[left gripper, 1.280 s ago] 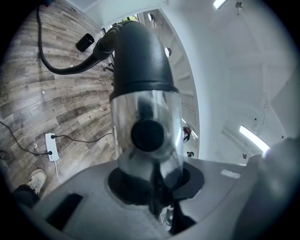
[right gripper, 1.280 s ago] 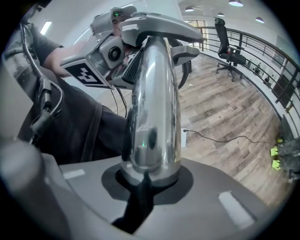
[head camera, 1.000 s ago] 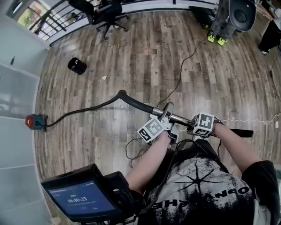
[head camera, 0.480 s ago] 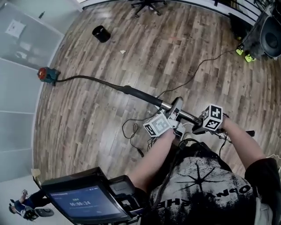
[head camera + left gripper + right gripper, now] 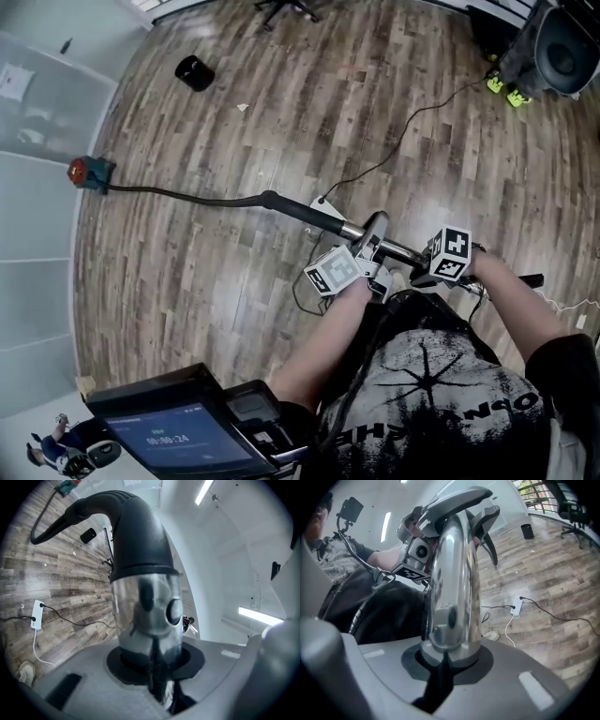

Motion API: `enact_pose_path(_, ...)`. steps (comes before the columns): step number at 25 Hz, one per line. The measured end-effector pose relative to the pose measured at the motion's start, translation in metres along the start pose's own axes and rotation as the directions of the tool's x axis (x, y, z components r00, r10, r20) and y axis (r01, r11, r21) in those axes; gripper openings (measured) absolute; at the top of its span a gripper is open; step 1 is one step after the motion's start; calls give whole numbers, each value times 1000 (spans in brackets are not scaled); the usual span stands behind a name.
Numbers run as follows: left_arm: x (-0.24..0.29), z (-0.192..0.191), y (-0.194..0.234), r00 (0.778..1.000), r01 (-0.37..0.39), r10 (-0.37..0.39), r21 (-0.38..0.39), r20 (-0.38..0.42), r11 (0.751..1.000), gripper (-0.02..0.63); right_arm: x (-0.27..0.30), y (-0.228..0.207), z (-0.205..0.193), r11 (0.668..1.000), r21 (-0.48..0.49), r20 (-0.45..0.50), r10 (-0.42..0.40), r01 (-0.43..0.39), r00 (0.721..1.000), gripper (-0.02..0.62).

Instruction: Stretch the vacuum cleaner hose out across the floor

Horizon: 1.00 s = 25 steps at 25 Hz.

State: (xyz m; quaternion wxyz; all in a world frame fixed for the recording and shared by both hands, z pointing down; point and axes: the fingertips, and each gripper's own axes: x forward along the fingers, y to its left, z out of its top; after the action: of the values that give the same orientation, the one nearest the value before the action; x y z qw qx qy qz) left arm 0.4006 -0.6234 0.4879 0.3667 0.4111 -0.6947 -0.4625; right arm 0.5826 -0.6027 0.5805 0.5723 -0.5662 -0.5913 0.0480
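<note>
The thin black vacuum hose [image 5: 178, 195] runs almost straight over the wood floor, from a small red and teal unit [image 5: 89, 173] by the left wall to the black curved handle [image 5: 295, 208]. A chrome wand tube [image 5: 398, 249] continues from that handle, held above the floor. My left gripper [image 5: 370, 251] grips the tube just behind the handle. Its jaws are closing, and the tube [image 5: 147, 616] fills the space between them. My right gripper [image 5: 420, 267] is shut on the same tube [image 5: 452, 588], further back toward the person's body.
A black bin [image 5: 194, 72] stands at the far left and an office chair base [image 5: 281, 7] at the top. A white power strip [image 5: 321, 201] with loose cables lies under the handle. A large dark machine [image 5: 558, 47] fills the top right. A screen device [image 5: 178, 431] sits bottom left.
The hose has gone from a slack S-curve to a nearly straight line between the red unit and the handle. Both grippers have kept their hold on the wand.
</note>
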Motion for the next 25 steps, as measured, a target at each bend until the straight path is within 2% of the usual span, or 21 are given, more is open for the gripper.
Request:
enact_pose_path(3, -8, 18, -2, 1000, 1, -1, -22, -28, 1000, 83, -4, 6, 20, 998, 37, -24, -49, 50, 998, 57)
enact_pose_path(5, -15, 9, -1, 1000, 11, -11, -15, -23, 1000, 84, 2, 3, 12, 990, 22, -33, -142, 143, 989, 57)
enact_pose_path(7, -23, -12, 2, 999, 33, -33, -4, -9, 999, 84, 14, -6, -9, 960, -17, -39, -280, 279, 959, 57)
enact_pose_path(9, -26, -31, 11, 999, 44, -44, 3, 7, 999, 84, 21, -20, -29, 913, -57, -34, -406, 404, 913, 57)
enact_pose_path(11, -26, -41, 17, 999, 49, -49, -3, 12, 999, 84, 24, -26, -40, 887, -64, -32, -460, 458, 887, 52)
enact_pose_path(18, -11, -90, 24, 999, 38, -38, -70, 4, 997, 87, 20, -16, -92, 909, -27, -88, -417, 416, 905, 49)
enact_pose_path(22, 7, -124, 17, 999, 44, -43, -46, 9, 998, 90, 12, -16, -129, 919, -33, -74, -395, 394, 916, 49)
enact_pose_path(25, 13, -144, 12, 997, 66, -64, -48, 49, 997, 98, 11, -17, -152, 926, -37, -55, -376, 375, 925, 49)
